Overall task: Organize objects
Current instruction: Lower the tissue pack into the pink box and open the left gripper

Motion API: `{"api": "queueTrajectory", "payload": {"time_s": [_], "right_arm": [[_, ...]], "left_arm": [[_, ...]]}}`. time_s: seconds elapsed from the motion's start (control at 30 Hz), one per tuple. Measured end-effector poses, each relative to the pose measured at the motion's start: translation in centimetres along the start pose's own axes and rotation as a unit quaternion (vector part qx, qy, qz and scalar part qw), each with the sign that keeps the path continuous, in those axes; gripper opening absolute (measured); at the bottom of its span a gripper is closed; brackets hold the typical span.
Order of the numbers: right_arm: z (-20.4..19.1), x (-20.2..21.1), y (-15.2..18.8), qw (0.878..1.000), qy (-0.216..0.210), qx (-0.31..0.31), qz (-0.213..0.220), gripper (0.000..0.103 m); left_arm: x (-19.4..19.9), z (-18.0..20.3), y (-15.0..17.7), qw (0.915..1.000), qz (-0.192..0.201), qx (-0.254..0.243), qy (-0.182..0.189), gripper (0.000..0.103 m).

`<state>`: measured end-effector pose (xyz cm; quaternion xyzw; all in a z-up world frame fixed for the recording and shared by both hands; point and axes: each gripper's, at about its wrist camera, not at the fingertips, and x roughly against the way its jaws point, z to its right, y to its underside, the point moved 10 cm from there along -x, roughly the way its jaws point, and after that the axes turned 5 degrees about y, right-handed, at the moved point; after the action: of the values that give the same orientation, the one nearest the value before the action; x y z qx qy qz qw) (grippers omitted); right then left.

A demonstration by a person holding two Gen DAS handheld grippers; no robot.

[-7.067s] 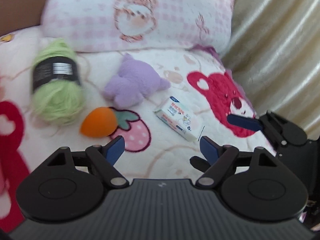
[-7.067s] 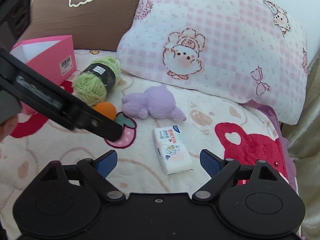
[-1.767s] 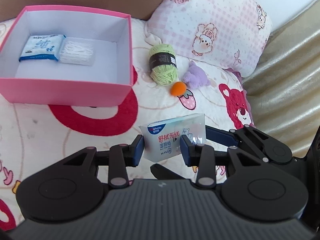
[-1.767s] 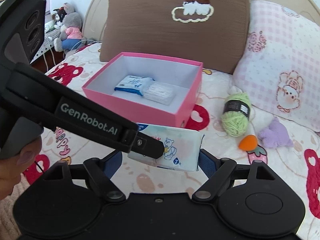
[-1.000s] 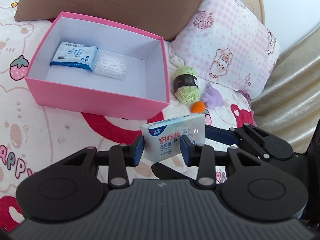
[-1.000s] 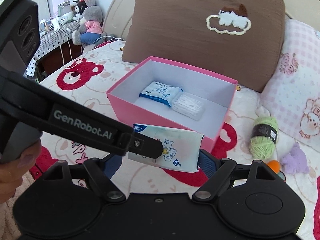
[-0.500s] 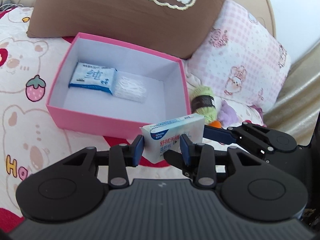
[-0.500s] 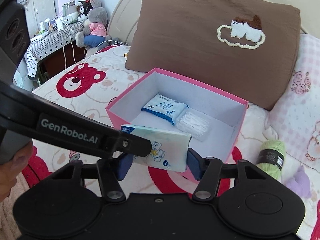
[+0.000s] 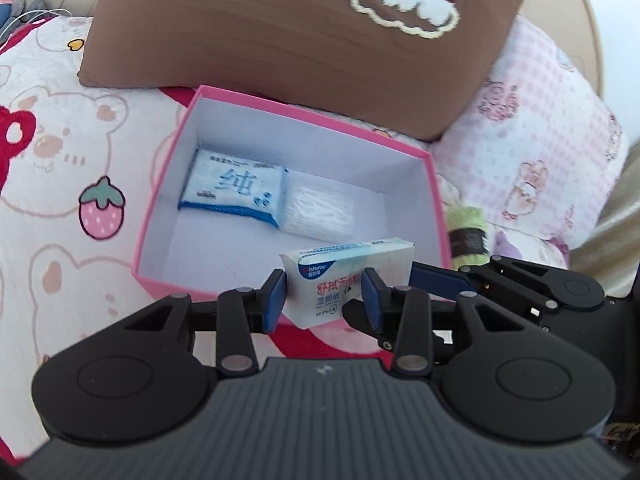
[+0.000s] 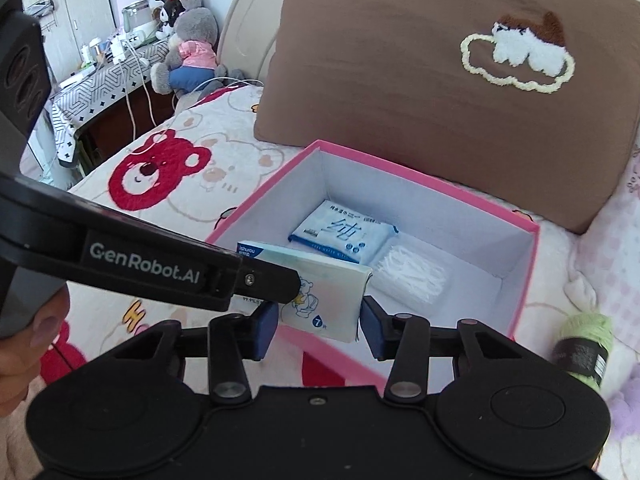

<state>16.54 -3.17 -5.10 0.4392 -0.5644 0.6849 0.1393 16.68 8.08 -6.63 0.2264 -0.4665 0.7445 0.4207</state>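
I hold a white and blue wet-wipes pack (image 9: 348,268) above the near wall of the pink box (image 9: 180,284) on the bed. My left gripper (image 9: 322,300) is shut on the pack's lower part, and its jaws are easing open slightly. The right gripper (image 10: 318,326) is closing on the same pack (image 10: 328,292), its blue pads touching both sides. In the right wrist view the left gripper's fingers (image 10: 260,280) cross the pack from the left. Inside the box (image 10: 524,280) lie a blue wipes pack (image 10: 344,232) and a clear packet of white swabs (image 10: 412,276).
A brown pillow (image 9: 300,40) leans behind the box, a pink checked pillow (image 9: 540,152) to its right. Green yarn (image 10: 584,344) and a purple plush toy (image 9: 508,244) lie right of the box. A side table with soft toys (image 10: 188,48) stands beyond the bed.
Both grippers carried the pack toward the box, which now looms larger and nearer. The right gripper's jaws closed from wide apart onto the pack's sides.
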Motion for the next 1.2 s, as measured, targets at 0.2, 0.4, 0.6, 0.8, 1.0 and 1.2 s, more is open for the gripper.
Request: {"api": "queueTrajectory", "payload": {"time_s": [0.2,0.4,0.6,0.8,1.0,1.2], "right_arm": [[1.1,-4.6,-1.5,0.998,-0.027,-0.059,-0.025,0.05],[1.9,-9.8,-1.4,0.992,-0.047,-0.102,-0.063,0.05],[2.0,-12.9,-0.6,0.987,-0.059,-0.122,-0.09,0.05],[2.3,-14.3,0.0,0.988,-0.05,-0.103,-0.108,0.05],[3.3,-15.3,0.7,0.985,-0.042,-0.119,-0.119,0.05],[3.4,-16.4,1.1,0.977,-0.045,-0.145,-0.149,0.047]], "left_arm": [[-2.9,-2.1,-2.5,0.9993,-0.005,-0.014,-0.034,0.039],[-6.7,-4.2,-3.4,0.997,-0.035,-0.014,-0.068,0.039],[-9.0,-5.9,-3.1,0.9948,-0.057,0.002,-0.084,0.039],[-10.5,-6.2,-2.7,0.9938,-0.07,0.014,-0.085,0.039],[-11.6,-5.9,-2.7,0.9929,-0.071,0.008,-0.095,0.039],[-12.4,-6.4,-2.8,0.9912,-0.074,0.013,-0.109,0.038]]}}
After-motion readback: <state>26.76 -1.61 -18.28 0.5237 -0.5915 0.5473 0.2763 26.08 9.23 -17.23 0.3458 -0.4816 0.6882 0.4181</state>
